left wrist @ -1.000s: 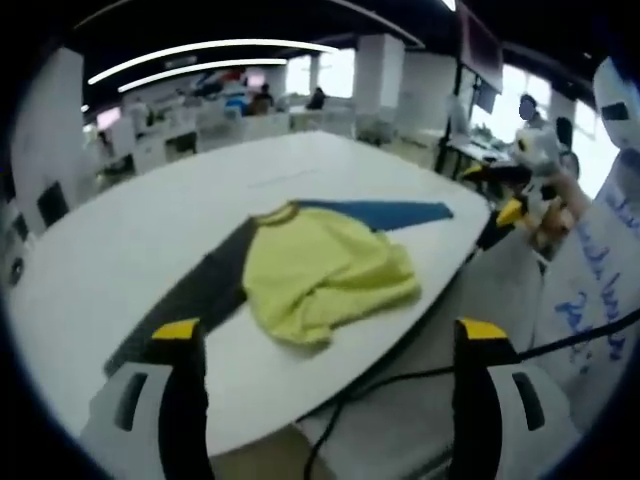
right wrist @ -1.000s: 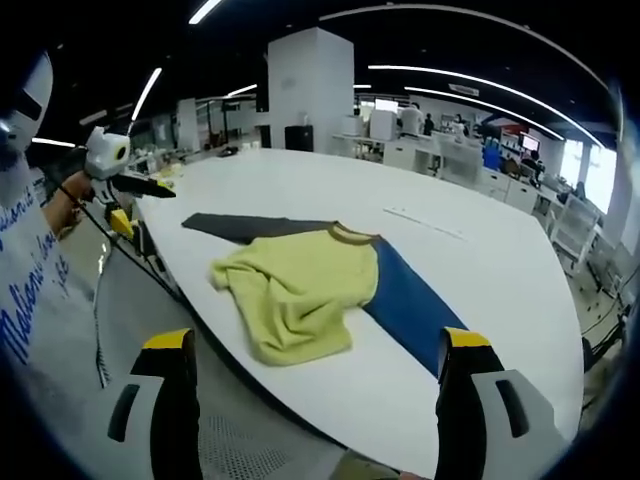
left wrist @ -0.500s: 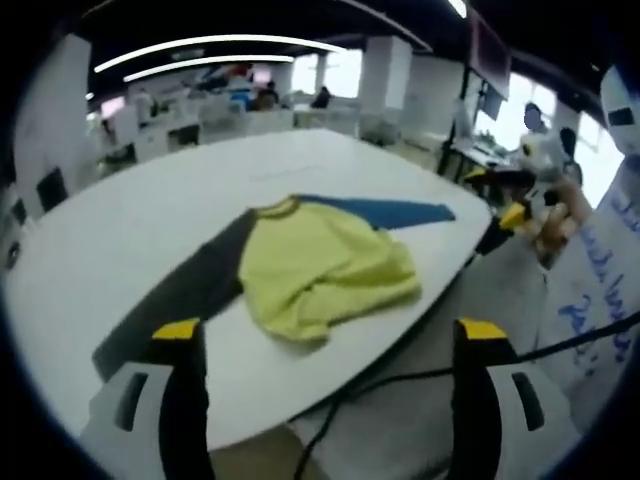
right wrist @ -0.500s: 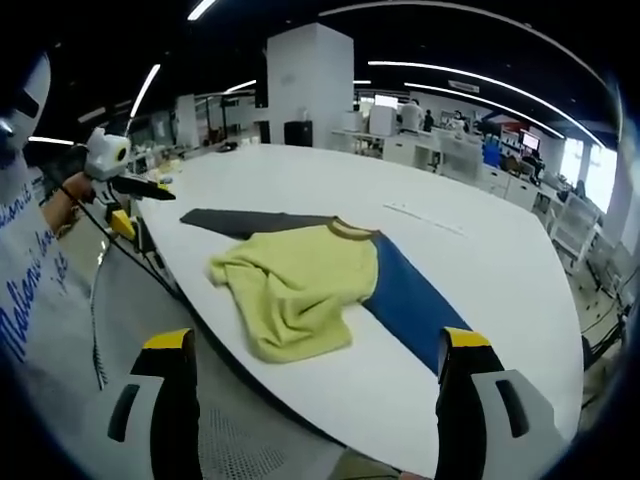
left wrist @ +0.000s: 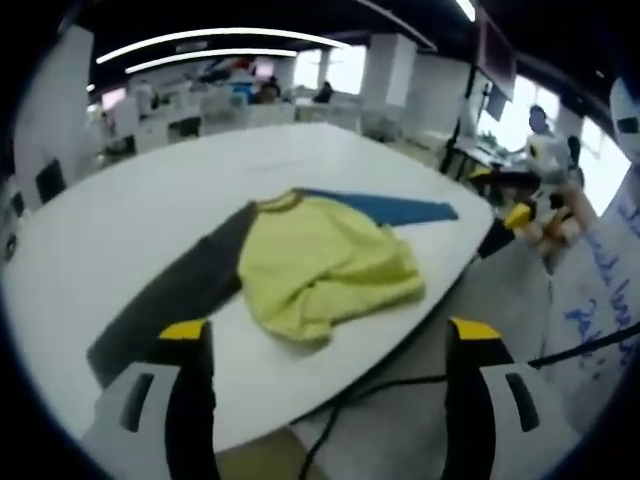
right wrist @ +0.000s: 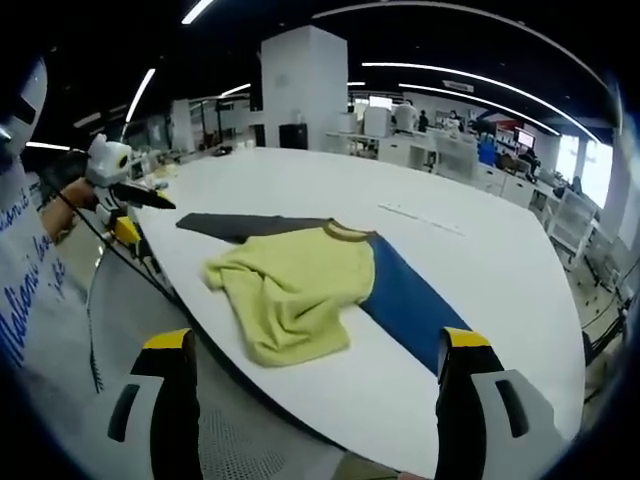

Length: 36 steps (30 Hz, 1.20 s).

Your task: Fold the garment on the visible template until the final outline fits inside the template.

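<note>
A pale yellow garment with a brownish collar lies over a blue-and-dark-grey template on the white worktop.

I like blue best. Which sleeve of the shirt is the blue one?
The blue sleeve is the one stretching toward the right gripper. The other sleeve is dark grey and points toward the left gripper. The shirt's body is yellow.

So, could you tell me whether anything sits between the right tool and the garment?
Nothing visible does: only bare white table lies between the open right tool and the yellow garment.
</note>
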### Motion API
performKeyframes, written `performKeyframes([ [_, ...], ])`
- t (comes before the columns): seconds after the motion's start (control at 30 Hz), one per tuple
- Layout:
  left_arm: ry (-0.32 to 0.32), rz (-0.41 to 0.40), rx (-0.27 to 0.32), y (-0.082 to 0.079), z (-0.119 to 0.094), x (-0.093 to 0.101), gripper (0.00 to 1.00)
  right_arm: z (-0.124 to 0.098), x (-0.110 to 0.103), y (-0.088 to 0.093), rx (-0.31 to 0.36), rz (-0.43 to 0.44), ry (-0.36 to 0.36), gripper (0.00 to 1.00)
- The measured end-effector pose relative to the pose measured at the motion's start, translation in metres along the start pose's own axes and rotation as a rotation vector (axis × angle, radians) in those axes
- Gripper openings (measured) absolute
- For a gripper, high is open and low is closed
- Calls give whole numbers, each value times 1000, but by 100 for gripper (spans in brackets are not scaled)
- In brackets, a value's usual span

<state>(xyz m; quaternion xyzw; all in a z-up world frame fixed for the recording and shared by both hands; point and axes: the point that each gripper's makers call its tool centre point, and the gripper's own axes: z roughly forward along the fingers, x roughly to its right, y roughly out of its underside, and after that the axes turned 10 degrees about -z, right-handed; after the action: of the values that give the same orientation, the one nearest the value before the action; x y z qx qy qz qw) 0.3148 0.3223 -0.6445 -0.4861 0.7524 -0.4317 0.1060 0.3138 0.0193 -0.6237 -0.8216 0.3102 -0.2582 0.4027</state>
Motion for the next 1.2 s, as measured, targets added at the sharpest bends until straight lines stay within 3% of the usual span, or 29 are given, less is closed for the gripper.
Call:
performKeyframes([
  [0.33, 43, -16, -9, 0, 10, -1, 82, 8, -5, 0, -11, -9, -36, 94],
  [0.53, 98, -64, 2, -3, 17, 0, 69, 17, -7, -2, 0, 0, -61, 92],
  [0.63, 99, -56, 3, -3, 21, -3, 67, 23, -8, -1, -5, -1, -79, 88],
  [0.77, 126, -39, 0, -7, 25, 0, 55, 29, -11, -4, 0, -13, -99, 84],
  [1.07, 136, -33, -8, -9, 37, -7, 48, 40, -9, -12, 31, -32, -120, 76],
  [1.2, 105, -1, -39, -6, 46, -14, 46, 47, -10, -13, 40, -50, -139, 69],
])
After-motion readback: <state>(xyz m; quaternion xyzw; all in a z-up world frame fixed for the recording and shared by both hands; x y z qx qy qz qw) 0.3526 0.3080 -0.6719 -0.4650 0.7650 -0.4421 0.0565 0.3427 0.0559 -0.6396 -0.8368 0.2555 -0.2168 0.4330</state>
